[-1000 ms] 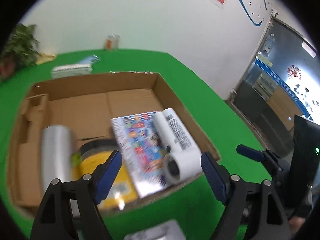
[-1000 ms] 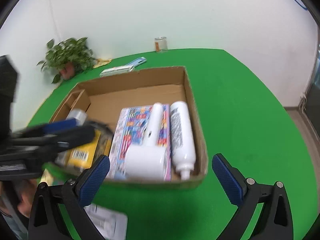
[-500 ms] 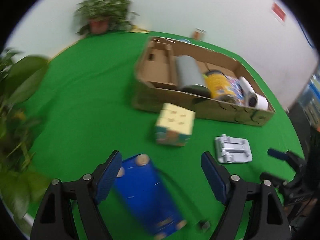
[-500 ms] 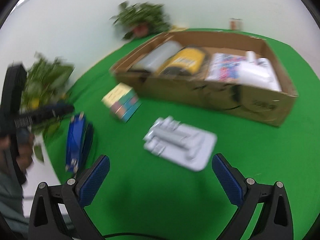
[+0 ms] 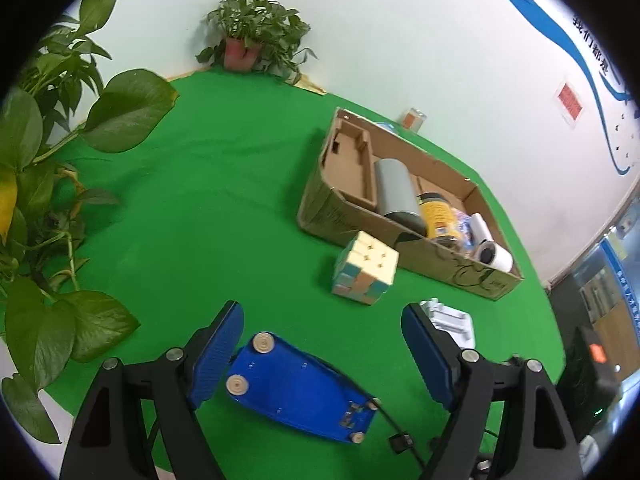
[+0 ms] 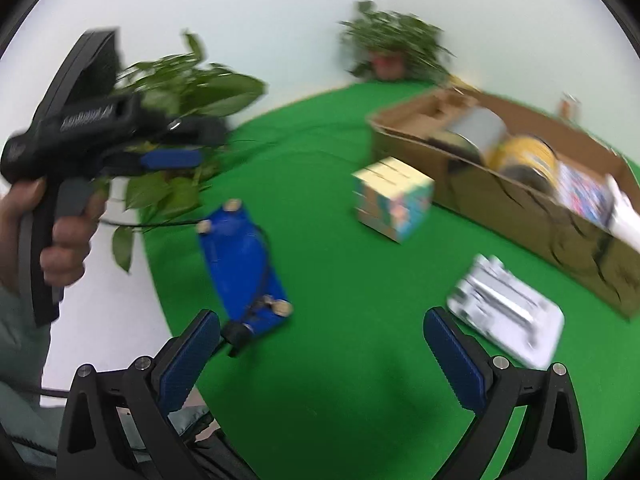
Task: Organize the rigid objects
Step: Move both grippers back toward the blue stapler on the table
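Observation:
My left gripper (image 5: 322,354) is open and hangs just above a blue flat device (image 5: 298,390) lying on the green table near its front edge. The device also shows in the right wrist view (image 6: 244,268). A pastel puzzle cube (image 5: 366,268) stands beyond it, in front of a cardboard box (image 5: 348,216) that holds a grey cylinder (image 5: 396,192), a yellow can (image 5: 438,214) and a white bottle (image 5: 490,248). A white plastic tray piece (image 6: 506,312) lies right of the cube. My right gripper (image 6: 320,360) is open and empty above bare green cloth.
Leafy plants (image 5: 52,184) crowd the table's left edge. A potted plant (image 5: 250,42) stands at the back by the wall. A small jar (image 5: 412,120) sits behind the box. The table edge runs close to the blue device.
Both grippers have pulled back from above the box and swung left. The left one has come down closer over the blue device. Both stay open.

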The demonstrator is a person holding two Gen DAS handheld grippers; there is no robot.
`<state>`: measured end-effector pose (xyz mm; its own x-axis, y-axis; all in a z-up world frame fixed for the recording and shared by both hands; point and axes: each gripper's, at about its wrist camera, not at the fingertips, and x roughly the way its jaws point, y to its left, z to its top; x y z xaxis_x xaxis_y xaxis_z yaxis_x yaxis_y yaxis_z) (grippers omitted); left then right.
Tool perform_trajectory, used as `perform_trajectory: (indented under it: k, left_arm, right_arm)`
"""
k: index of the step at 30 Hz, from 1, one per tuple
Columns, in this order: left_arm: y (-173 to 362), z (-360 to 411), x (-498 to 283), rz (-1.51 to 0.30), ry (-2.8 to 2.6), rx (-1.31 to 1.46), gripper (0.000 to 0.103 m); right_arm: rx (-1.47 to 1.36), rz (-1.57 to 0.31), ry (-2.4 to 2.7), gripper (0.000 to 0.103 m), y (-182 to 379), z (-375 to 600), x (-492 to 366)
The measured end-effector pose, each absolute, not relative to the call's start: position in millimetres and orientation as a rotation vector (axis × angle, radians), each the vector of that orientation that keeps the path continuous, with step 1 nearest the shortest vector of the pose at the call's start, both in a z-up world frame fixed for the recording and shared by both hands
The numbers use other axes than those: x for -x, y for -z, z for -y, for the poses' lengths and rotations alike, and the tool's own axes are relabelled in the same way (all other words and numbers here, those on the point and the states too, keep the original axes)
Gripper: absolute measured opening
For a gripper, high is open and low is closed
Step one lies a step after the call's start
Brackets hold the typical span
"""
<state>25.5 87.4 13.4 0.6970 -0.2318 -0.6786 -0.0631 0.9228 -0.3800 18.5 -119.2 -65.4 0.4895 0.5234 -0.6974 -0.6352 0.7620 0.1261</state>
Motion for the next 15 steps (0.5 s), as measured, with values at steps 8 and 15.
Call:
perform_trajectory:
  k: [8,15]
  left_arm:
    - [-87.6,-67.5,-48.5,-0.648,0.267,0.38,0.081]
    - [-146.4,-8.4,-107.1,-0.597,0.421,0.157,0.081]
  right_arm:
    - [0.088,-0.847,-0.784,0.102,68.1,112.9,-31.8]
    - [0.043,-0.851,-0.755,0.102,71.7,120.7,-36.0]
